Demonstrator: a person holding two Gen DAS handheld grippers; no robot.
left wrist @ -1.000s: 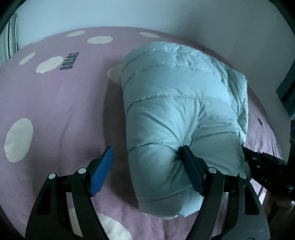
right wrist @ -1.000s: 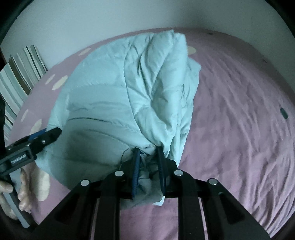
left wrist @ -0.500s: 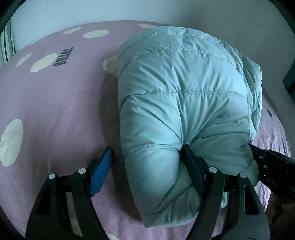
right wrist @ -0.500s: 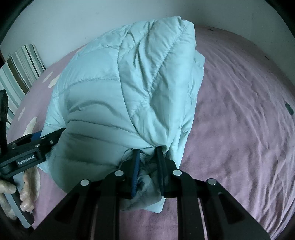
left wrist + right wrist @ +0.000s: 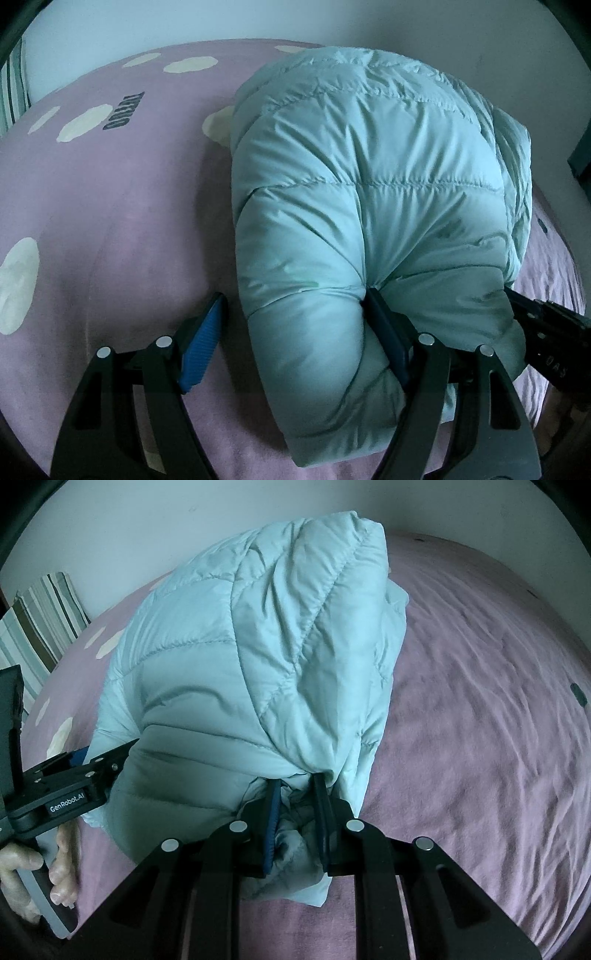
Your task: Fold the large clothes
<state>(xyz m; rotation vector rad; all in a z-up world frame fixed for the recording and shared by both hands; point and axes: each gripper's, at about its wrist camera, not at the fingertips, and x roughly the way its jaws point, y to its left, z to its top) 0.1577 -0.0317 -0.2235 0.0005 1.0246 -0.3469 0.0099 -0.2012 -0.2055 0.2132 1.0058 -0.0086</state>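
Observation:
A pale mint puffer jacket (image 5: 362, 206) lies bundled on a purple bed cover (image 5: 110, 221); it also shows in the right wrist view (image 5: 258, 657). My left gripper (image 5: 295, 317) is wide open, its right finger pressed into the jacket's near edge and its left finger over bare cover. My right gripper (image 5: 297, 794) is shut on a bunched fold of the jacket and holds it raised off the bed. The left gripper shows in the right wrist view (image 5: 92, 768) at the jacket's left side.
The purple cover (image 5: 480, 701) has cream dots (image 5: 85, 122) and dark lettering (image 5: 123, 110). A striped pillow (image 5: 40, 627) leans at the far left. A pale wall (image 5: 147, 524) runs behind the bed. A dark object (image 5: 580, 155) stands at the right edge.
The jacket has risen and bulked up toward both cameras as the right gripper lifts its held fold. The left gripper stays open against the jacket's near edge.

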